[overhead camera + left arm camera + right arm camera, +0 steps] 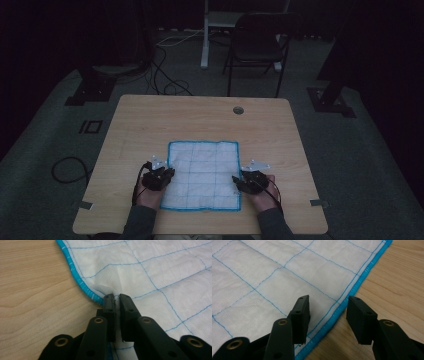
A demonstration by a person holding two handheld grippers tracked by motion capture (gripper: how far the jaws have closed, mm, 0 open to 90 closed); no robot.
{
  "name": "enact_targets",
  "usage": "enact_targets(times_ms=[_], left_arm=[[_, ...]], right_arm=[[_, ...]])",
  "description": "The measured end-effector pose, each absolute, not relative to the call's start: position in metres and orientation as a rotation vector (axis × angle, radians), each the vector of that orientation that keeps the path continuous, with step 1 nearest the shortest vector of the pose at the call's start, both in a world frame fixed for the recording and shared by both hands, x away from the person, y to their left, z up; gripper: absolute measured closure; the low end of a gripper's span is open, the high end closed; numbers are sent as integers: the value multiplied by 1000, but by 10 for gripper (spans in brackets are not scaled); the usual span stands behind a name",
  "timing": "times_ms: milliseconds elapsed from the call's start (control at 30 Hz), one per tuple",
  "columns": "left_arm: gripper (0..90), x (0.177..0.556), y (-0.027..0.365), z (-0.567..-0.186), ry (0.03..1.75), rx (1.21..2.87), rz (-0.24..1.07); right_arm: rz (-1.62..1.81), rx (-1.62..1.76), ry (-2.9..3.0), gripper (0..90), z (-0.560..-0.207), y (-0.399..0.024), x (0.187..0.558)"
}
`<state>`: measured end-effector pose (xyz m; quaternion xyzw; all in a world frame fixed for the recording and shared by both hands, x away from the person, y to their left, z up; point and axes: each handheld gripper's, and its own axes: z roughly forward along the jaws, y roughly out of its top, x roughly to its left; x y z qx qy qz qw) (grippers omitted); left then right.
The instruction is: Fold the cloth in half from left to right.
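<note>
A white cloth (202,175) with blue grid stitching and no readable writing lies near the tabletop's (150,115) front edge. The left gripper (116,298) pinches its left edge; the right gripper (328,305) straddles its right edge, jaws half apart.

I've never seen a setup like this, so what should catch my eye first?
A white quilted cloth with a bright blue border lies flat on the near half of the wooden table. The left tool pinches a fold of it near the left edge, while the right tool stands open astride the right edge.
</note>
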<state>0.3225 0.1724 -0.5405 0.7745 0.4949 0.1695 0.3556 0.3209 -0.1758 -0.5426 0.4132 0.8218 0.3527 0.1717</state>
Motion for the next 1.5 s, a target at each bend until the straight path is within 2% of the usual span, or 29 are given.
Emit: enact_targets(times_ms=[600, 1500], left_arm=[[875, 323, 173, -534, 1276, 1962, 399], [875, 326, 146, -493, 1092, 1910, 352]], right_arm=[[1010, 1178, 2315, 553, -536, -186, 316], [1007, 1236, 2292, 550, -539, -196, 314]])
